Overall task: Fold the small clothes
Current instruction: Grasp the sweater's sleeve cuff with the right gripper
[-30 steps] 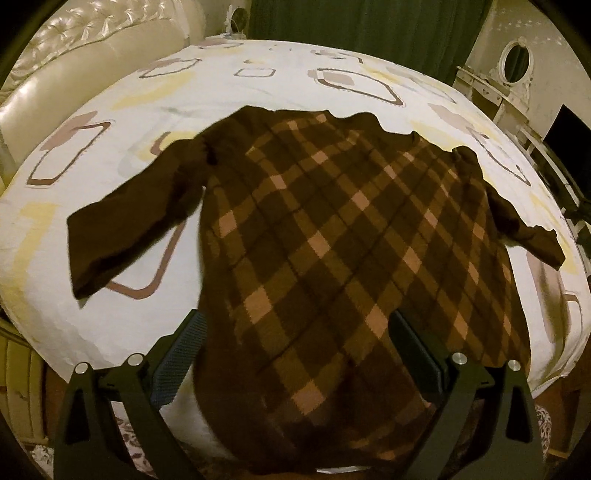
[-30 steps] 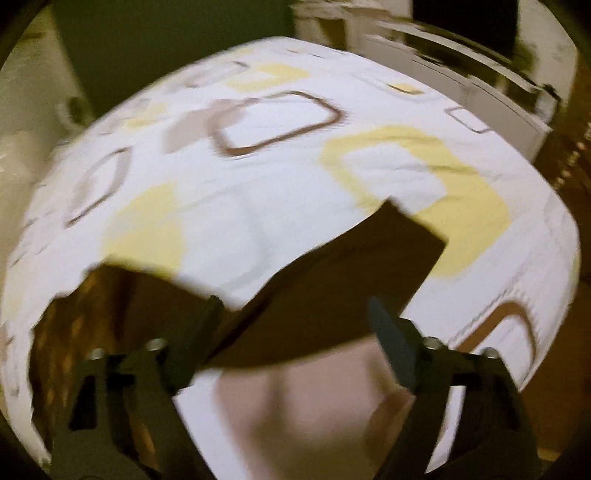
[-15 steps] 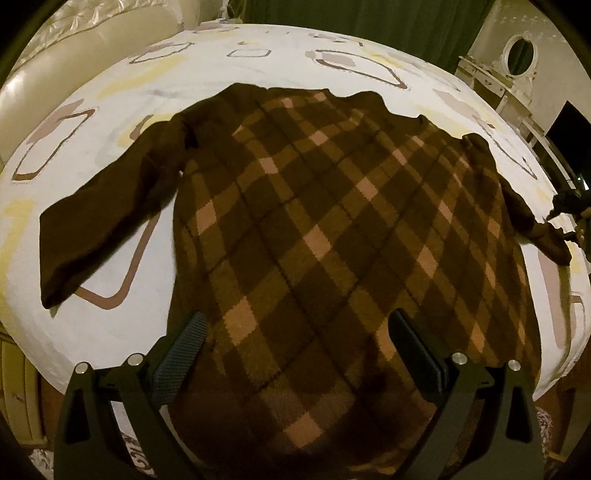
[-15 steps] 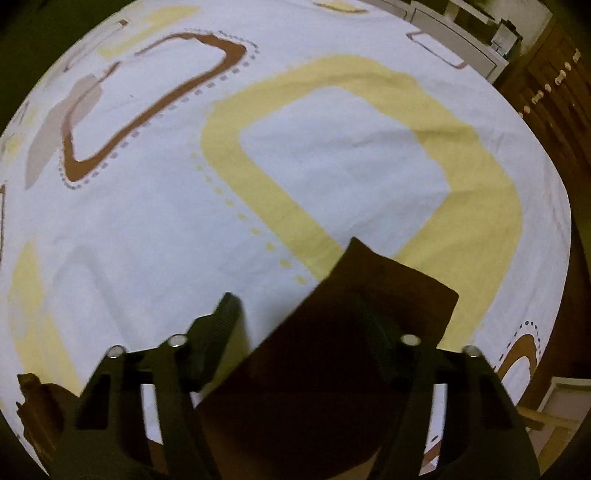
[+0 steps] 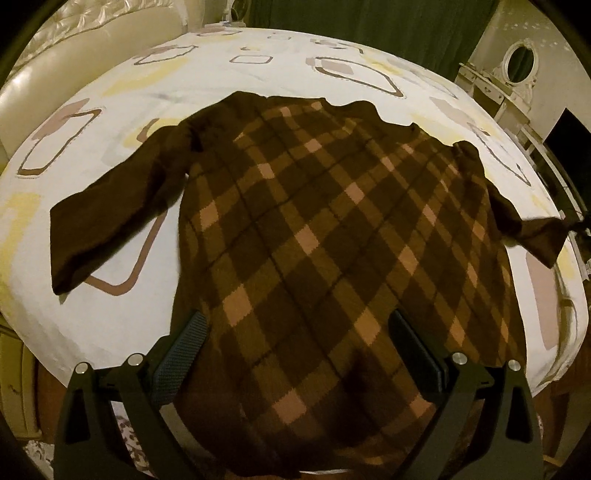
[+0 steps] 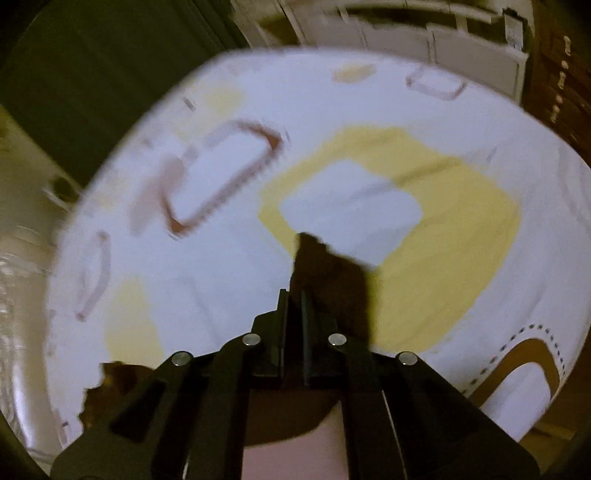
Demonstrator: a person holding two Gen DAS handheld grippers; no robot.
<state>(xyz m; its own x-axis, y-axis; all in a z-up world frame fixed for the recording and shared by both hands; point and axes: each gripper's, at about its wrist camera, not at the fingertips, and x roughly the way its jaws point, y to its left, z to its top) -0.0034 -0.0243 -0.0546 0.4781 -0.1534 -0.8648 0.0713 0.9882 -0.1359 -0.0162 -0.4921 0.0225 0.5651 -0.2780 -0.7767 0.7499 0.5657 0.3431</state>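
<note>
A brown checked sweater (image 5: 332,236) lies spread flat on the bed, neck toward the far side, hem at the near edge. Its left sleeve (image 5: 110,214) stretches out to the left. My left gripper (image 5: 295,354) hovers open above the hem, the cloth showing between its fingers without being pinched. The right sleeve's cuff (image 5: 543,236) is lifted at the right edge of that view. In the right wrist view my right gripper (image 6: 293,299) is shut on that dark cuff (image 6: 332,273), which sticks out past the fingertips over the sheet.
The white bedsheet (image 5: 258,74) carries yellow and brown rectangles. A padded cream headboard (image 5: 74,48) runs along the left. A white dresser with an oval mirror (image 5: 517,59) stands at the right, green curtains (image 5: 369,22) behind. The bed's near edge drops off by my left gripper.
My right gripper closed on the sleeve cuff and raised it off the sheet while rolling. The left gripper stayed open over the hem.
</note>
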